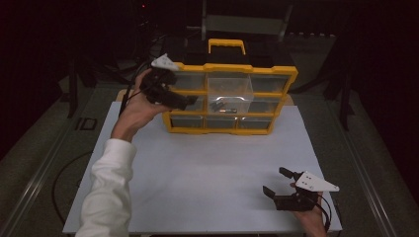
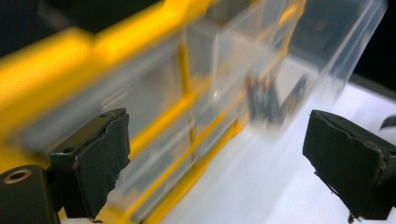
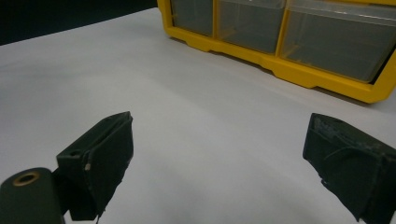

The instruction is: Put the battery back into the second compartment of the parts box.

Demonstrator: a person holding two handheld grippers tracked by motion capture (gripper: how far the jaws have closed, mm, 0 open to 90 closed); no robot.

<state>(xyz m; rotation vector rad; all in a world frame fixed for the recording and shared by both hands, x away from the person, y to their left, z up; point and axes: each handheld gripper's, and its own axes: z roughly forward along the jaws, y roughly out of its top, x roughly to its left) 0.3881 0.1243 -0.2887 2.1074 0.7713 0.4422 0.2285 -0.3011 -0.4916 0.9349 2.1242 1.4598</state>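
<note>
A yellow organizer (image 1: pixel 232 68) with clear drawers stands upright at the far side of the white table (image 1: pixel 207 168). Its middle drawer (image 1: pixel 230 91) sticks out toward me and holds a few small dark parts (image 1: pixel 222 106). My left gripper (image 1: pixel 190 102) is held at the organizer's left side, beside that drawer, with its jaws open and nothing between them. In the left gripper view the gripper (image 2: pixel 215 154) faces the blurred drawer (image 2: pixel 289 56) and the dark parts (image 2: pixel 271 100). My right gripper (image 1: pixel 274 180) rests open near the table's front right corner, holding nothing, and points at the organizer's bottom row (image 3: pixel 327 42).
Behind the organizer stands a black case with a yellow handle (image 1: pixel 226 45). A cable (image 1: pixel 64 173) loops on the floor left of the table. The table's edges drop off to dark floor on both sides.
</note>
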